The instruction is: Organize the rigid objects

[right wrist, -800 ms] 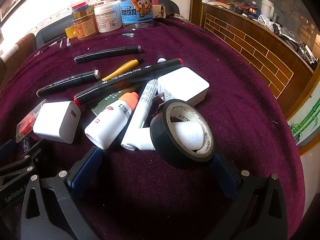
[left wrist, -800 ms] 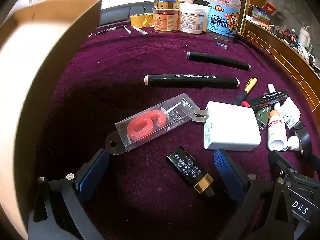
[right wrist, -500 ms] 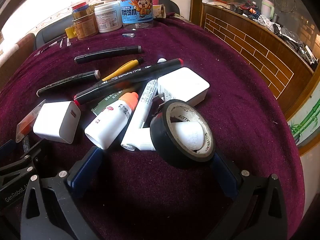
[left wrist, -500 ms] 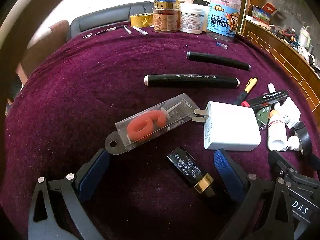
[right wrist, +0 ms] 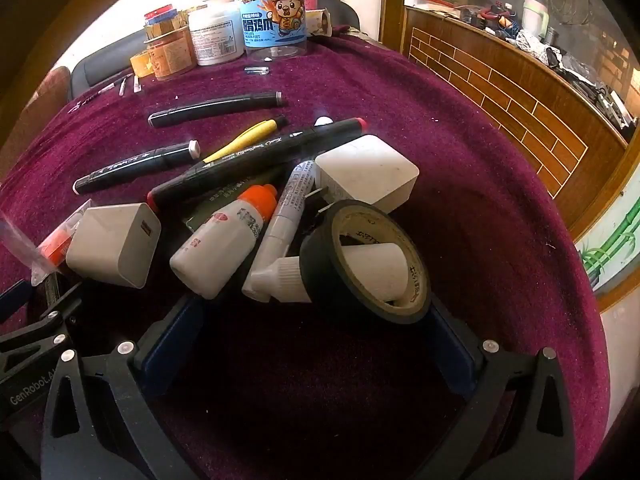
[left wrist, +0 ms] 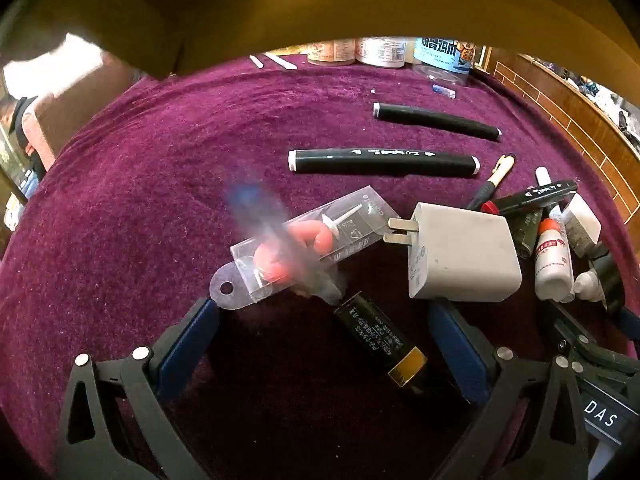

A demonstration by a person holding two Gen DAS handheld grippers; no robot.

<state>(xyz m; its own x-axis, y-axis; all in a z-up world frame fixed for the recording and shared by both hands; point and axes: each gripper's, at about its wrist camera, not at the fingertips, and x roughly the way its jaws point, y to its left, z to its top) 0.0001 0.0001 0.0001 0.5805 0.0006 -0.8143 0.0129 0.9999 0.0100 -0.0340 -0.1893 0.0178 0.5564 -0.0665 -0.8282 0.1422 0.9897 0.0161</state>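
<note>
1. Purple velvet covers the table (left wrist: 132,184), and a wooden, brick-patterned counter (right wrist: 512,92) runs past its right edge. Jars and tubs, among them a cartoon-labelled jar (right wrist: 276,20), crowd the far edge, out of my working area.

2. My left tool (left wrist: 324,344) hangs over the near edge with its jaws spread as wide as they go, holding nothing. Between its blue pads lies a black and gold lighter (left wrist: 380,340), flat on the velvet and touching neither pad as far as I can see.

3. Just beyond the lighter sits a clear plastic packet (left wrist: 304,248) with a red number candle inside, and a blurred streak crosses it that I cannot identify. A white charger (left wrist: 464,256) lies beside the packet, prongs toward it.

4. My right tool (right wrist: 312,344) is also fully spread and empty. A roll of black tape (right wrist: 368,264) stands tilted against the pile right at its mouth, leaning on a white dropper bottle (right wrist: 280,280).

5. Behind the tape, an orange-capped bottle (right wrist: 224,244), a red-tipped marker (right wrist: 256,160), a yellow pen (right wrist: 244,140) and a second white charger (right wrist: 368,172) are heaped together. Two more black markers lie apart further back.

6. I judge nothing sorted yet. Both tools are poised wide, the lighter and the tape being the closest picks.
</note>
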